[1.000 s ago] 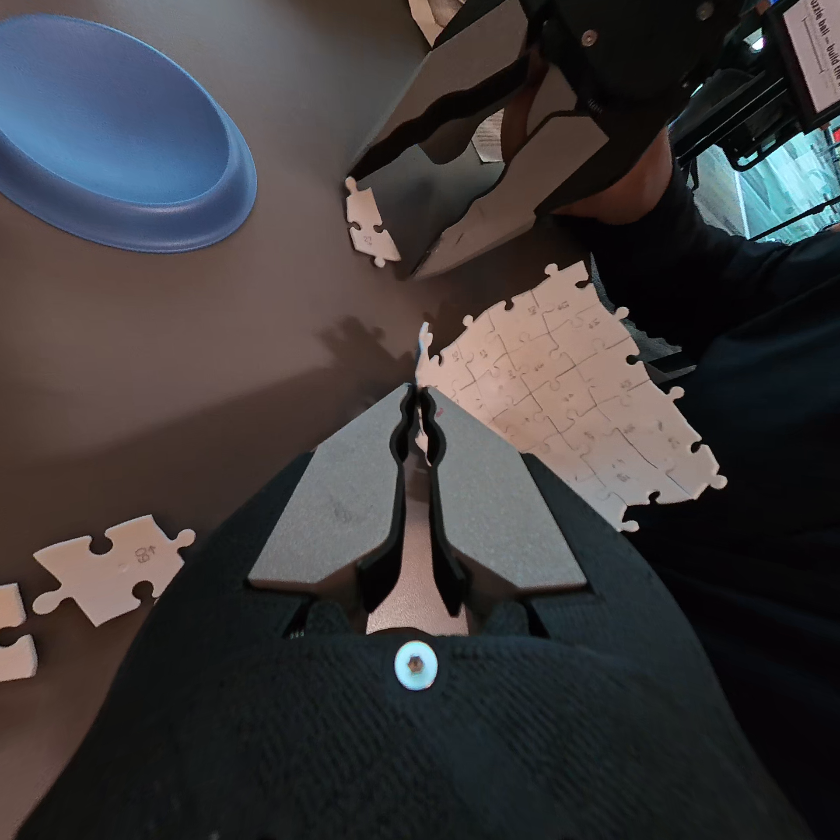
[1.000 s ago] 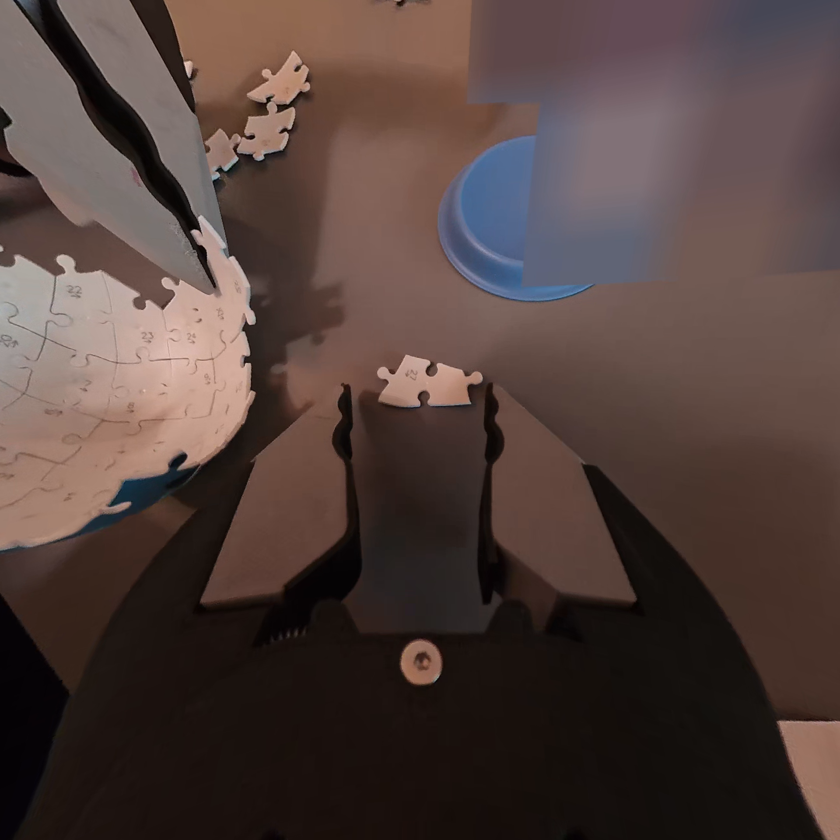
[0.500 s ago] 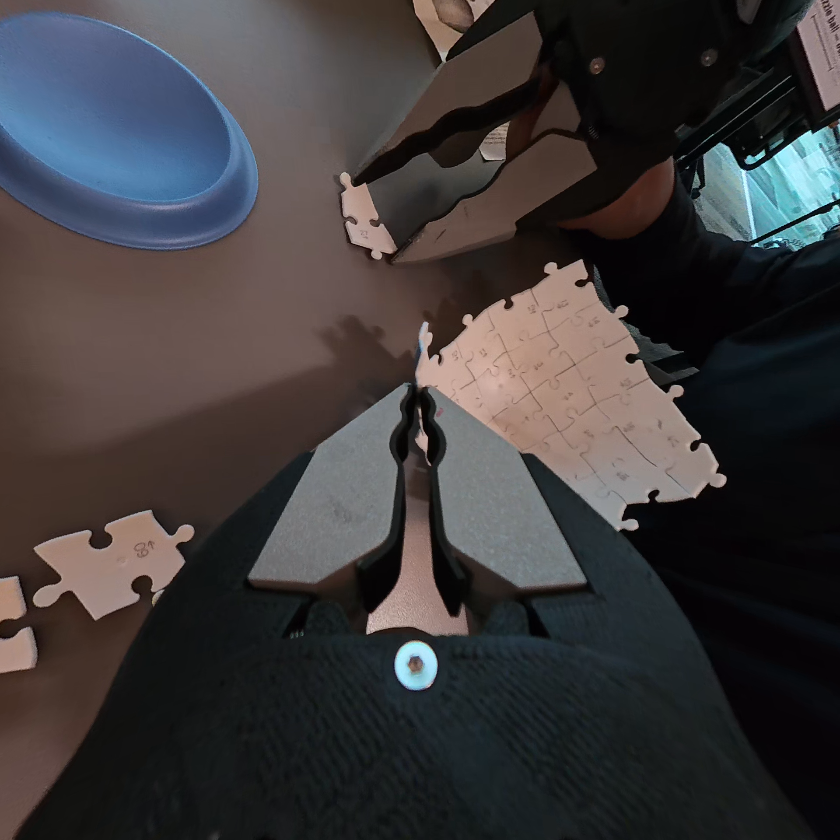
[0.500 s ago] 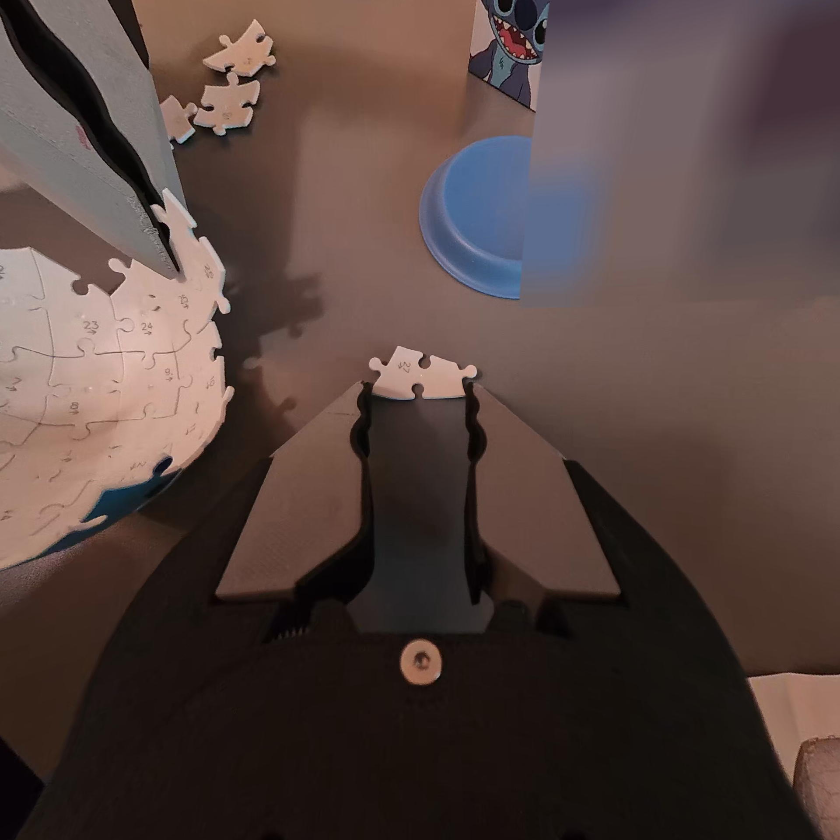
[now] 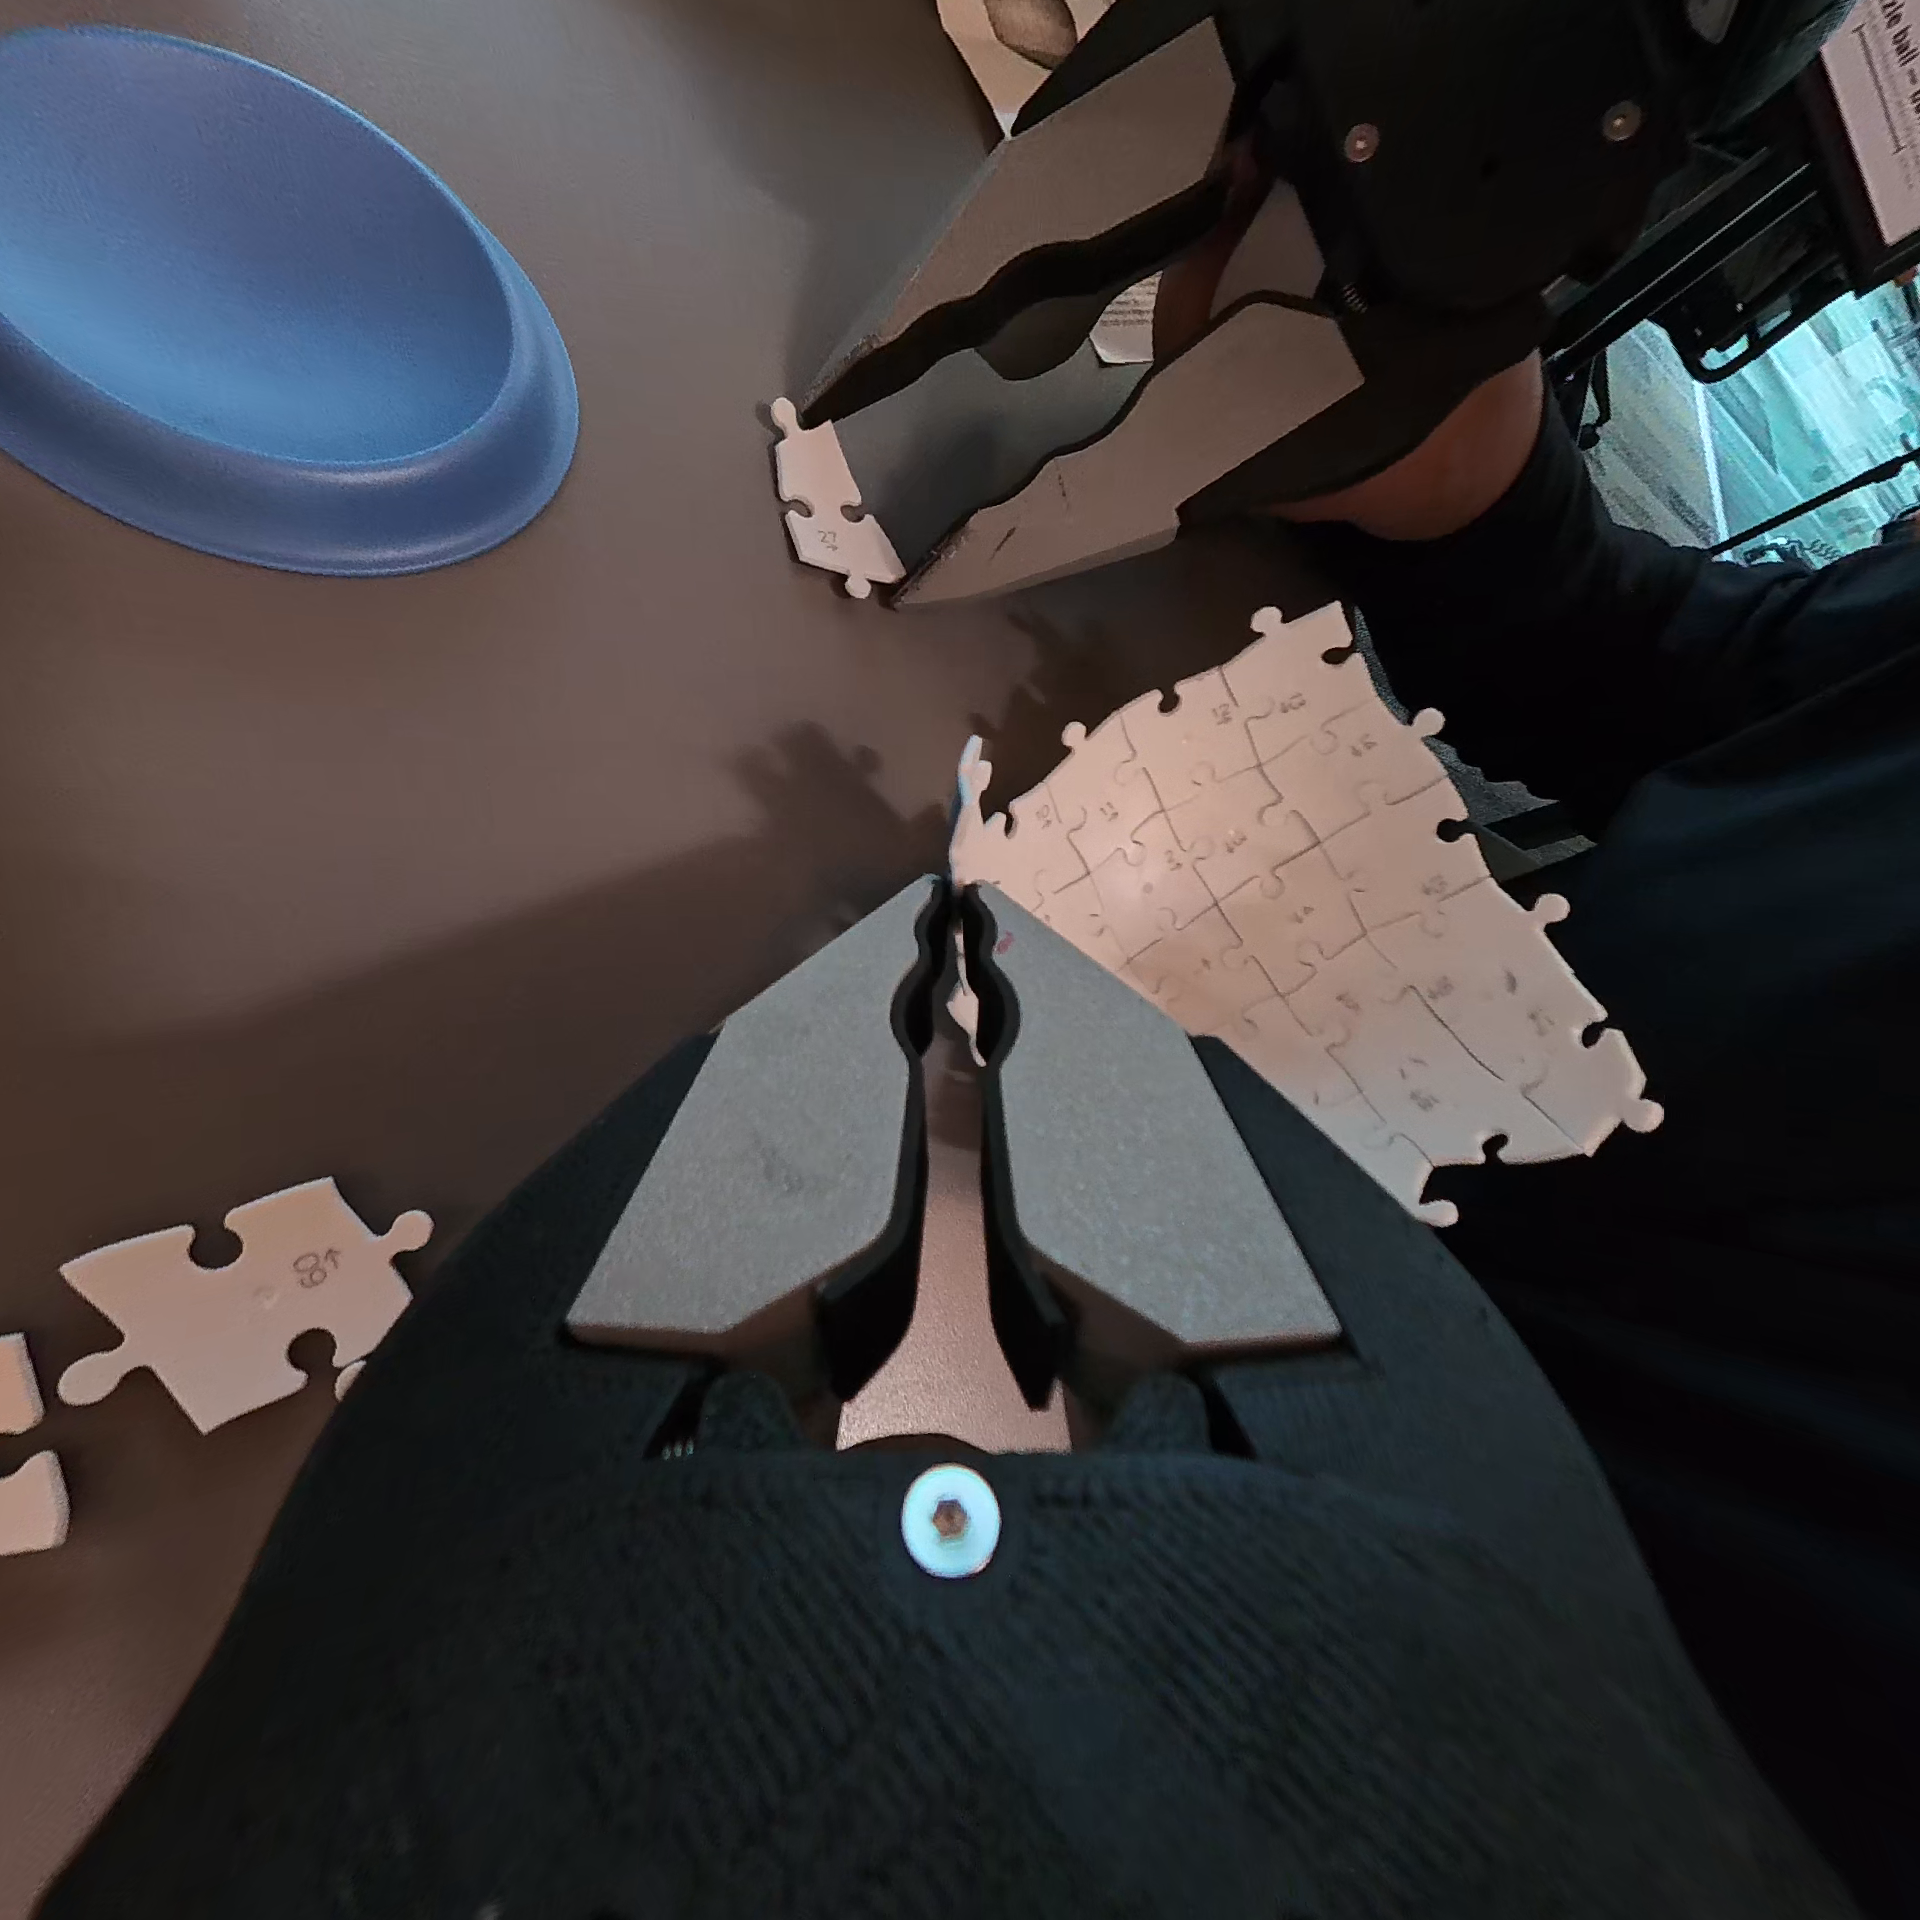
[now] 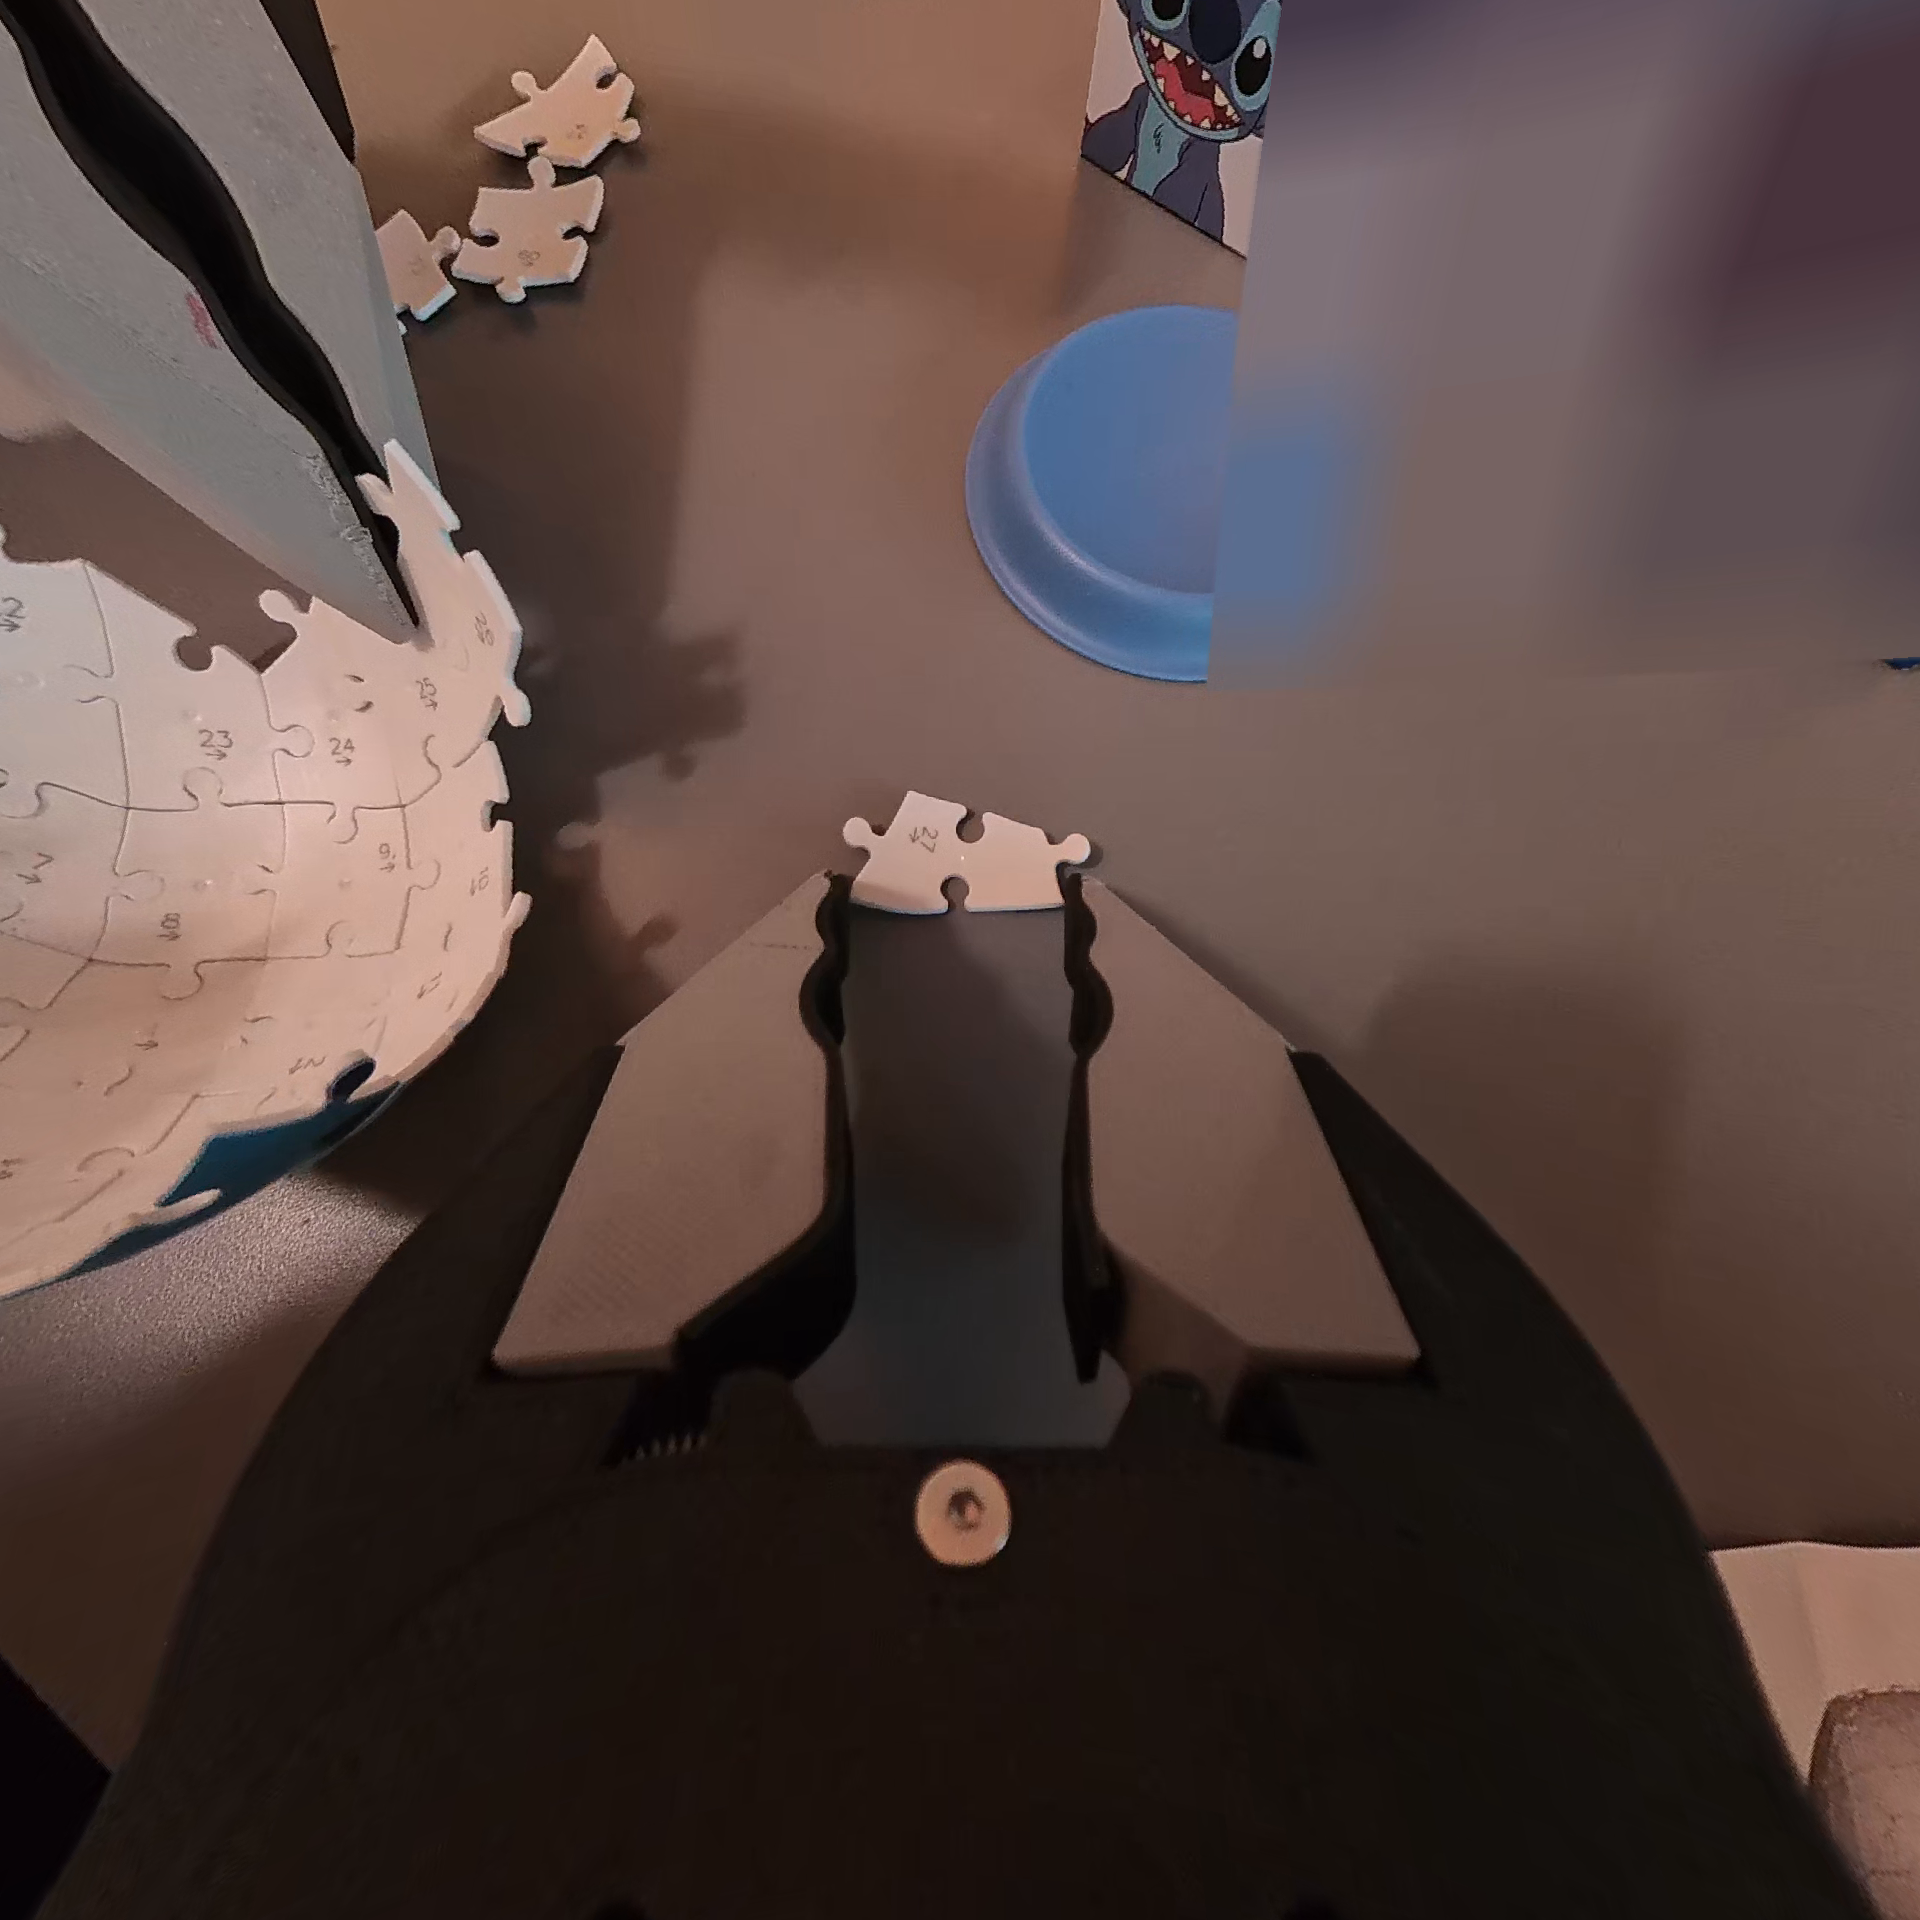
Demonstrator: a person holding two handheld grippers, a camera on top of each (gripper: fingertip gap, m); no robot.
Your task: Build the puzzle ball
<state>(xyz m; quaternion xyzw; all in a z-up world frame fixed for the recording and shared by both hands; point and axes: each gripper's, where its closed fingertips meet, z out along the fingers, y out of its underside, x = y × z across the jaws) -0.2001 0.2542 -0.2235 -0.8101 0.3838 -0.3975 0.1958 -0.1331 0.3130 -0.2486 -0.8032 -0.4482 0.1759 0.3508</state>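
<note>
**Item: loose piece at right tool, shell held by left**

Surface [image 6: 1455, 1039]: brown, mine to work on. Half-built puzzle ball [image 6: 208, 883]: my left tool [image 5: 954, 904] is closed on its rim. Blue stand [image 6: 1101, 499]: well clear. Right tool [image 6: 956, 894]: jaws wide, tips flanking the loose puzzle piece [image 6: 961, 857] lying flat, nothing gripped. Risk, I judge: thin piece skids or flips when I close. Spare pieces [image 6: 540, 208]: far off, no obstruction.
</note>
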